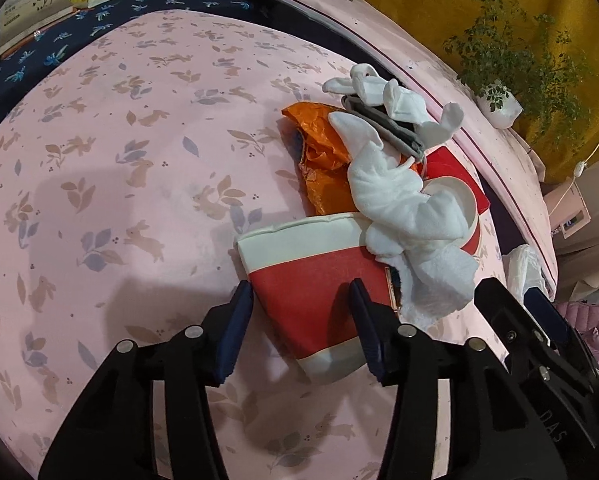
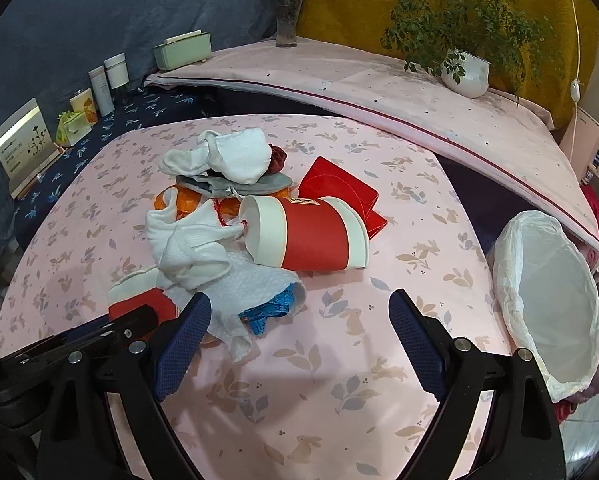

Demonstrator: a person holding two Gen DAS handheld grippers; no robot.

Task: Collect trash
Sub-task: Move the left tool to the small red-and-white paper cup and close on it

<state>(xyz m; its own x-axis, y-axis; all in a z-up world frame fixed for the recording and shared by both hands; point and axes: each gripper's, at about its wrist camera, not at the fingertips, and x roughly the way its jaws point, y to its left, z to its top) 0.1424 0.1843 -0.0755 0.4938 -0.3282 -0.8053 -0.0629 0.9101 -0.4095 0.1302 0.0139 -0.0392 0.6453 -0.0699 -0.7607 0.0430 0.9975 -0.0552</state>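
I am angling both grippers steeply down over the pink rabbit-print tablecloth [image 2: 379, 320]. My left gripper [image 1: 301, 312] is straddling a flattened red-and-cream paper cup [image 1: 311, 280]: the left pad is touching its edge, while the right pad is lying over the red band, and I cannot tell whether the pads are actually pressing on it. My right gripper [image 2: 299, 340] is standing wide apart and released, with nothing between its blue pads but bare cloth.

I am counting two red-and-cream paper cups: the flattened one under my left gripper, and a second rounder cup [image 2: 307, 236] lying on its side in the middle of the pile. Beside it I am seeing one folded red paper sheet [image 2: 339, 184], one crumpled orange plastic wrapper [image 1: 323, 156], one white paper towel [image 2: 243, 292] with a scrap of blue wrapper [image 2: 267, 312] touching it, white socks [image 2: 227, 156] and one grey cloth [image 2: 235, 184].

The one container is a bin lined with a white plastic bag [image 2: 547, 300], sitting just off the table's right edge; its inside is looking empty. All the trash is lying on the table.
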